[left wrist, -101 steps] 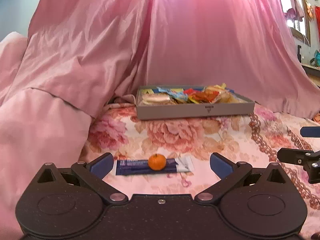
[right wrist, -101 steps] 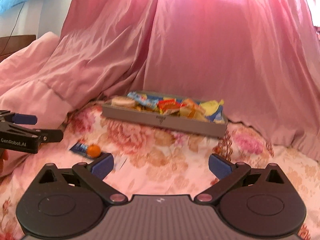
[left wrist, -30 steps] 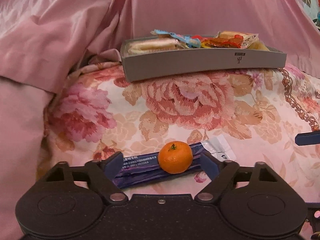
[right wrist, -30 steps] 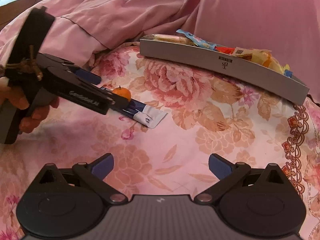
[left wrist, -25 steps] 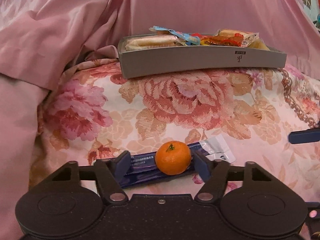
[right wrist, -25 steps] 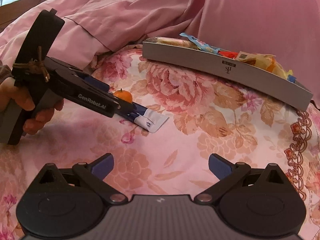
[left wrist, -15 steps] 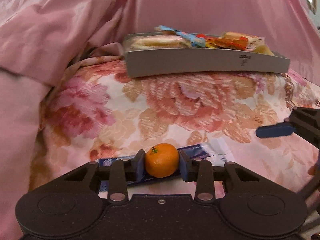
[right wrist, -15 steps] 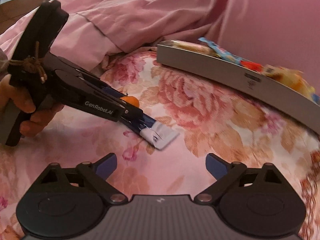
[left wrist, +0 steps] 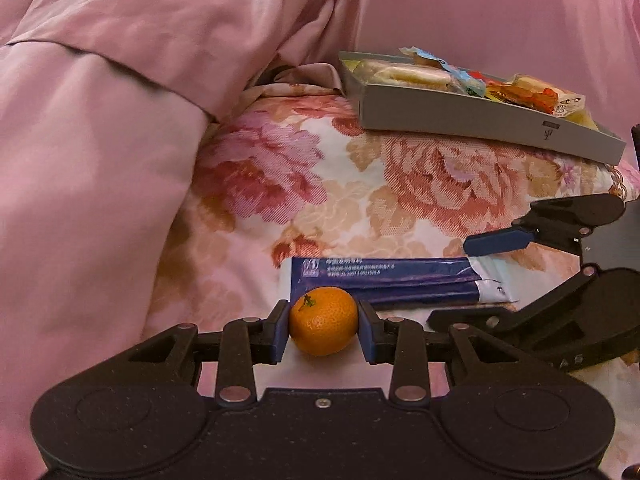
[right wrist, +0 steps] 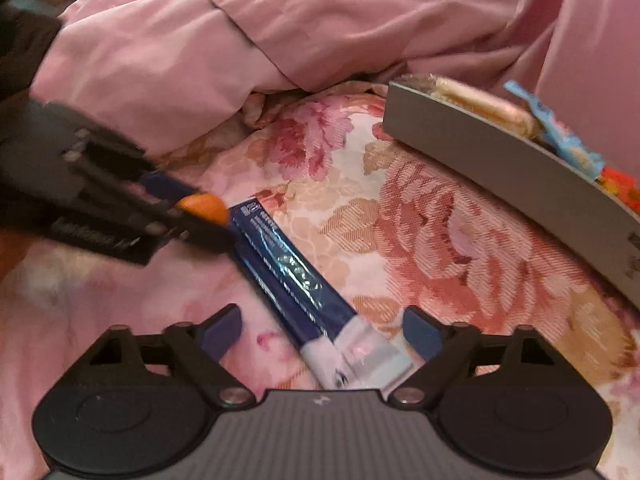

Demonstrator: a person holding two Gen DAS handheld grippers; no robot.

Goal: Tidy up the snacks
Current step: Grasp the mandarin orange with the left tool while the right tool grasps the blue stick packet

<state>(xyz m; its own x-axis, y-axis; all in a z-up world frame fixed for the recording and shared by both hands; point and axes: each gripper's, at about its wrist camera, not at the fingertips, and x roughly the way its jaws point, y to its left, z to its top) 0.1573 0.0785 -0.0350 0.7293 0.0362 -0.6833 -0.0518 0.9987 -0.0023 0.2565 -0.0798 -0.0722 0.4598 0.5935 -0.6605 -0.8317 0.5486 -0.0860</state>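
2 loose snacks remain outside the grey tray (left wrist: 460,120): a small orange mandarin (left wrist: 323,320) and a long blue foil packet (left wrist: 384,284) on the floral bedspread (left wrist: 420,184). The left gripper (left wrist: 323,330) pinches the mandarin between both pads, just in front of the packet. The right gripper (right wrist: 320,330) hangs with fingers spread around the packet's white end, not gripping. Likely risks: the round, smooth fruit could squirt out under a tight squeeze, and the slick, flat packet could slip on the soft cloth.
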